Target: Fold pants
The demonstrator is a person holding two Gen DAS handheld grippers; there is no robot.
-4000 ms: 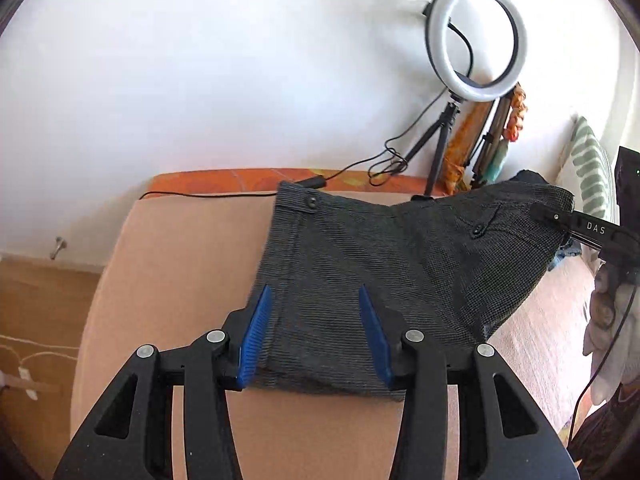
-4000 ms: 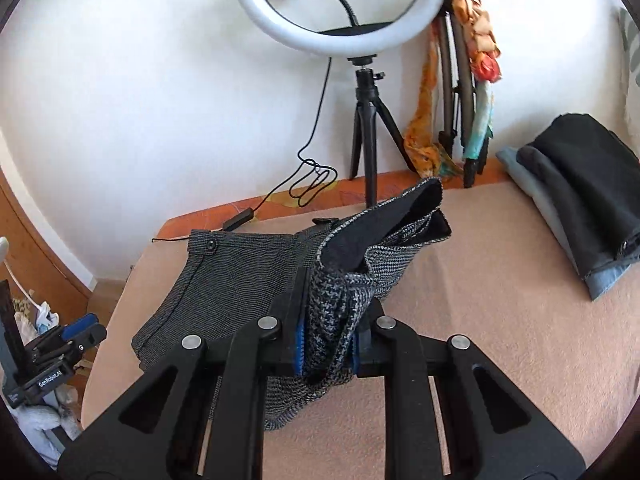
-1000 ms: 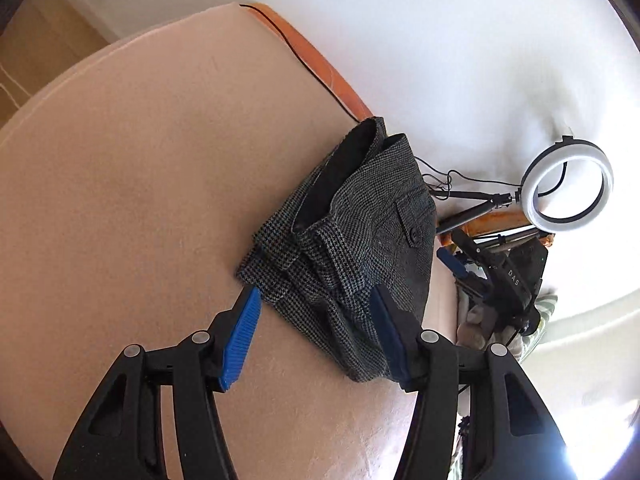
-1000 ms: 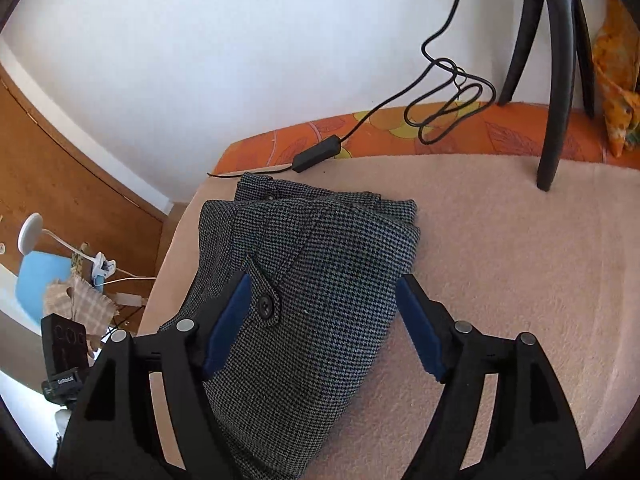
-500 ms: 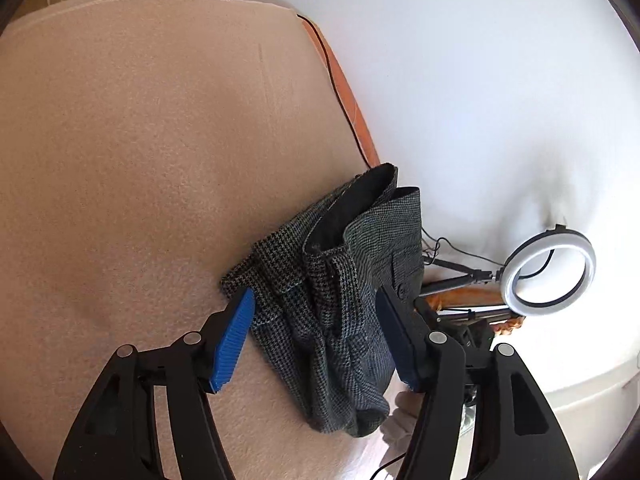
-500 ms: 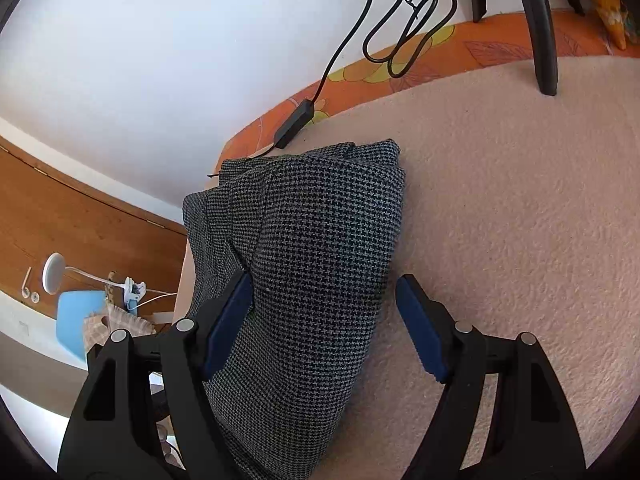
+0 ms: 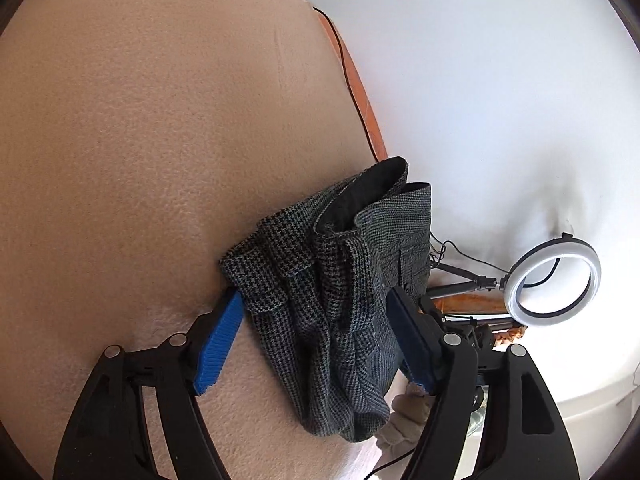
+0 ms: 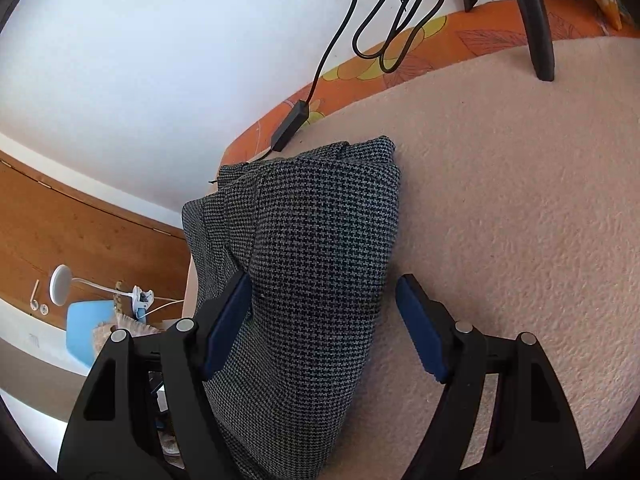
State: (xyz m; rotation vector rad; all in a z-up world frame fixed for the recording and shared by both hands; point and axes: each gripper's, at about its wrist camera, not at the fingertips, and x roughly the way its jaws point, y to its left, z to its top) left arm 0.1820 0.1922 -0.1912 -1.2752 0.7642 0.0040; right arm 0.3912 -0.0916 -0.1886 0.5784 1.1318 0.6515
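Note:
The grey houndstooth pants (image 7: 340, 292) lie folded into a thick bundle on the beige blanket (image 7: 140, 160), with the dark waistband lining showing at the far end. My left gripper (image 7: 314, 320) is open, its blue pads either side of the bundle's near end. In the right wrist view the pants (image 8: 316, 264) show as a smooth folded slab. My right gripper (image 8: 324, 304) is open and straddles the fold, one pad against the cloth's left side, the other on the blanket.
A ring light on a tripod (image 7: 554, 282) stands by the white wall. A black cable with inline switch (image 8: 290, 124) lies on the orange patterned bed edge (image 8: 400, 60). Tripod legs (image 8: 540, 20) stand at the back. A wooden floor, lamp and blue chair (image 8: 88, 320) are at left.
Four seconds ago the right gripper held the cloth; the pants now lie folded and both grippers are open. Over the last second both grippers moved in closer around the bundle.

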